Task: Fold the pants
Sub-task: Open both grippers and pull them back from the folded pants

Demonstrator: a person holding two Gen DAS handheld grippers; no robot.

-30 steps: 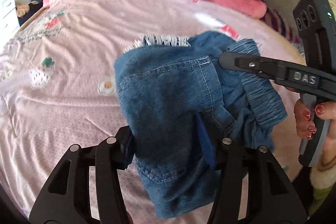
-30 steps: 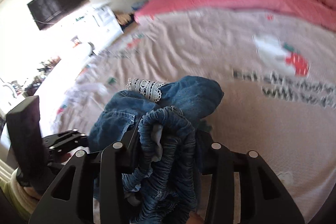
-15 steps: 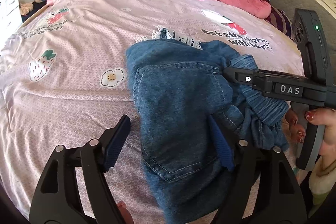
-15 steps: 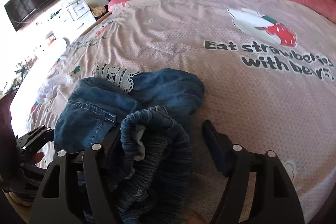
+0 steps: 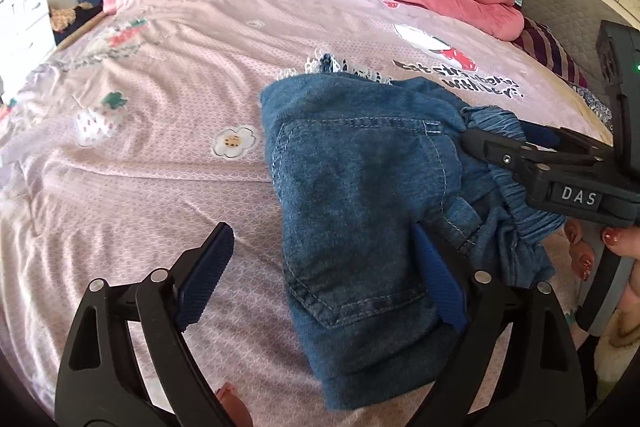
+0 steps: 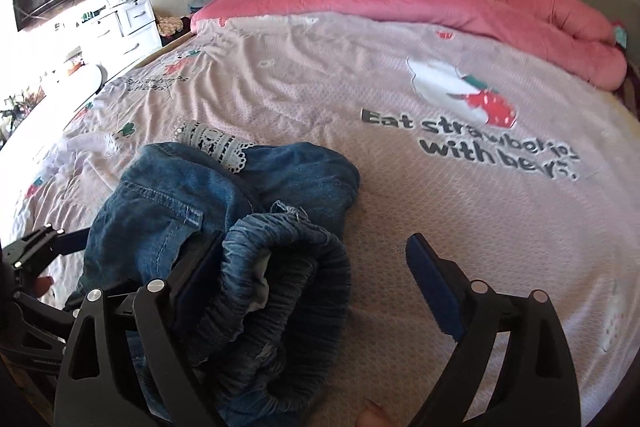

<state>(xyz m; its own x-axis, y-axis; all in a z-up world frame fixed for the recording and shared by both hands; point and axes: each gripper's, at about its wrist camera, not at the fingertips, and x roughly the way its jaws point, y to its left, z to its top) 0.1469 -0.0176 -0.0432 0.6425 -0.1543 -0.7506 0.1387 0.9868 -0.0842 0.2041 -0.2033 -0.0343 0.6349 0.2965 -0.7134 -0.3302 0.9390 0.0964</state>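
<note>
At the near edge of the bed (image 5: 168, 187), the folded pants (image 5: 360, 203) lie released between spread jaws of left gripper (image 5: 320, 275) and right gripper (image 6: 312, 275); the bunched waistband (image 6: 280, 267) may be snagged on withdrawal, undoing the fold.

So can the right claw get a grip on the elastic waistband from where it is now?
Probably yes. The right claw is open, and the gathered waistband already bulges up between its fingers on the bedsheet, nothing covering it. Closing should catch it.
</note>
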